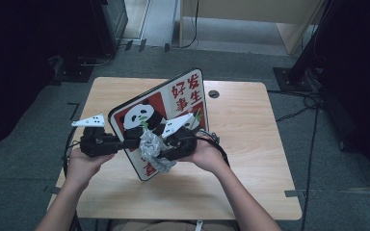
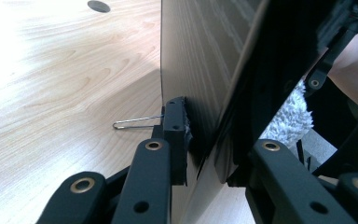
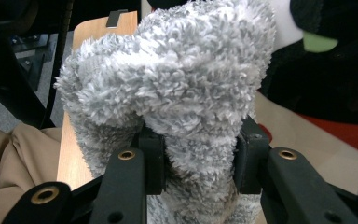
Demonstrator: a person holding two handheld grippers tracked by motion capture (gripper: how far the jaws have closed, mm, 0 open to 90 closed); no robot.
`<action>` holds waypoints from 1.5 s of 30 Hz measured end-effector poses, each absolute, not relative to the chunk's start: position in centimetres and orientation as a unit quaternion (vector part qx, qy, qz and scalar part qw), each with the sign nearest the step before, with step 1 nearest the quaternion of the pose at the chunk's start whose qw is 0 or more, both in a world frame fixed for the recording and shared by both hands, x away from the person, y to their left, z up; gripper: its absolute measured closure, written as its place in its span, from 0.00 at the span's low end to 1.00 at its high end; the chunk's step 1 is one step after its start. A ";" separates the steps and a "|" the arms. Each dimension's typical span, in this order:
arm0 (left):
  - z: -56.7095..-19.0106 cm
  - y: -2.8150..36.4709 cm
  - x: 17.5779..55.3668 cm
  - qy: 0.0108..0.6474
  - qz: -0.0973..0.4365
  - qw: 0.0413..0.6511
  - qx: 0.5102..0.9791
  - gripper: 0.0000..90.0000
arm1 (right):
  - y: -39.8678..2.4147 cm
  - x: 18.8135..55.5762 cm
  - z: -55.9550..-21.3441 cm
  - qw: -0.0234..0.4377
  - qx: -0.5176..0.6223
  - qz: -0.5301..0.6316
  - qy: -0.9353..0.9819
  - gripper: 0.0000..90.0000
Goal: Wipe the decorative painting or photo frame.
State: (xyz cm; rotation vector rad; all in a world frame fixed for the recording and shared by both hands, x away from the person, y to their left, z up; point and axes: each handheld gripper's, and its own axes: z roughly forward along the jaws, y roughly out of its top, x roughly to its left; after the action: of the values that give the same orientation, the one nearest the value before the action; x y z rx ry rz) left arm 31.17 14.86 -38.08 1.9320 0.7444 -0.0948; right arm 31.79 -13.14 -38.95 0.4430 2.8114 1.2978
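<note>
From the high view, the left hand-held gripper (image 1: 125, 144) is clamped on the edge of the panda board (image 1: 161, 113), holding it tilted up off the table (image 1: 250, 159), while the right hand-held gripper (image 1: 166, 147) presses a fluffy grey cloth (image 1: 151, 151) against the lower part of its printed face. The left gripper view has the board's edge (image 2: 200, 93) pinched between the jaws. The right gripper view shows the jaws clenched on the cloth (image 3: 182, 93). Looks like mid-wipe: lower area being covered, upper face probably left to do.
</note>
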 end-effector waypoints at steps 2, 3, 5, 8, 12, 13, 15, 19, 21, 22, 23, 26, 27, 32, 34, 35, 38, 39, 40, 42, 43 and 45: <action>-38.1 14.9 31.2 0.309 -0.039 0.509 0.803 0.85 | -13.2 31.7 -39.2 0.004 0.143 0.415 0.898 0.70; -38.1 14.9 31.2 0.309 -0.039 0.509 0.803 0.84 | -13.2 31.7 -39.3 0.004 0.144 0.415 0.899 0.70; -38.1 14.9 31.2 0.309 -0.039 0.509 0.803 0.85 | -13.3 31.6 -39.7 0.000 0.147 0.415 0.898 0.70; -38.1 14.9 31.2 0.308 -0.039 0.509 0.803 0.85 | -13.4 31.5 -40.2 -0.001 0.151 0.417 0.896 0.70; -38.1 14.9 31.1 0.308 -0.038 0.509 0.803 0.84 | -13.5 31.3 -40.8 -0.008 0.161 0.418 0.894 0.70; -38.1 14.8 31.1 0.308 -0.038 0.509 0.803 0.84 | -13.5 31.3 -41.0 -0.008 0.161 0.419 0.894 0.70; -38.1 14.8 31.1 0.309 -0.039 0.509 0.803 0.85 | -13.6 31.2 -41.4 -0.012 0.165 0.419 0.893 0.70; -38.1 14.9 31.2 0.308 -0.039 0.509 0.803 0.85 | -13.8 31.1 -42.1 -0.014 0.169 0.423 0.890 0.70; -38.1 14.9 31.1 0.309 -0.038 0.509 0.803 0.85 | -13.8 31.0 -42.4 -0.014 0.168 0.421 0.891 0.70; -38.1 14.9 31.1 0.309 -0.038 0.509 0.803 0.85 | -13.8 31.0 -42.6 -0.013 0.167 0.421 0.891 0.70; -38.1 14.9 31.1 0.309 -0.038 0.509 0.803 0.85 | -13.8 30.9 -42.7 -0.015 0.168 0.420 0.892 0.70; -38.1 14.9 31.1 0.309 -0.038 0.509 0.803 0.85 | -13.8 30.8 -43.1 -0.015 0.167 0.415 0.894 0.70; -38.1 14.9 31.1 0.309 -0.038 0.509 0.802 0.85 | -13.7 30.8 -43.3 -0.016 0.168 0.413 0.895 0.70; -38.1 14.9 31.1 0.309 -0.039 0.510 0.802 0.85 | -13.6 30.5 -44.3 -0.022 0.168 0.406 0.898 0.70; -38.1 14.9 31.1 0.308 -0.038 0.509 0.803 0.85 | -13.6 30.4 -44.7 -0.024 0.167 0.402 0.900 0.70; -38.1 14.9 31.1 0.308 -0.038 0.509 0.803 0.85 | -13.6 30.4 -44.8 -0.024 0.167 0.398 0.902 0.70; -38.1 14.9 31.1 0.308 -0.038 0.508 0.803 0.84 | -13.6 30.3 -45.6 -0.024 0.163 0.385 0.908 0.70; -38.1 14.9 31.1 0.308 -0.038 0.508 0.803 0.84 | -13.6 30.3 -45.7 -0.026 0.163 0.384 0.908 0.70; -38.1 14.9 31.1 0.308 -0.038 0.509 0.803 0.84 | -13.6 30.2 -45.9 -0.028 0.164 0.383 0.909 0.70; -38.1 14.9 31.1 0.308 -0.038 0.509 0.803 0.84 | -13.7 30.2 -46.3 -0.028 0.161 0.381 0.910 0.70; -38.1 14.9 31.1 0.308 -0.039 0.509 0.803 0.84 | -13.8 30.2 -46.5 -0.031 0.162 0.381 0.910 0.70; -38.1 14.9 31.2 0.309 -0.039 0.509 0.802 0.84 | -13.9 30.2 -46.8 -0.035 0.166 0.386 0.907 0.70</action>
State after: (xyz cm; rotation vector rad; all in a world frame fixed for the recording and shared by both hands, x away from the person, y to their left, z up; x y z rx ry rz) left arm 31.16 14.87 -38.08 1.9325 0.7437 -0.0946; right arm 30.15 -13.92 -46.83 0.5333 2.9138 1.2419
